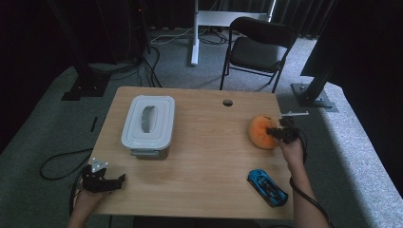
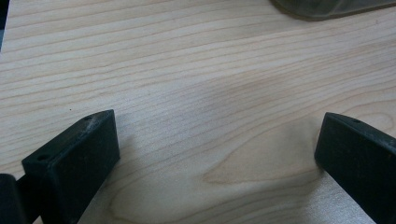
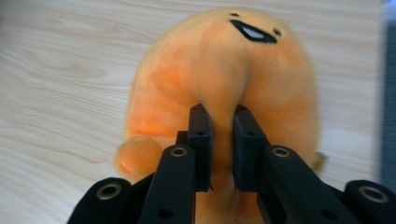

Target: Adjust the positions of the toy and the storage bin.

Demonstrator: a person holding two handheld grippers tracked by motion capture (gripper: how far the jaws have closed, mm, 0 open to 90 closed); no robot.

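Leftmost, left claw (image 1: 114,181) resting open and empty near the desk (image 1: 209,156) edge. Next, grey lidded plastic box (image 1: 148,125), lid on, contents hidden. Rightmost, right claw (image 3: 223,140) pinching a fold of the orange smiling plush toy (image 3: 224,79); best lifted slowly, grip kept firm, fabric likely to slip.

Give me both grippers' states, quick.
Left gripper: open, nothing between its jaws, over bare table.
Right gripper: shut on the orange plush toy, pinching a fold.
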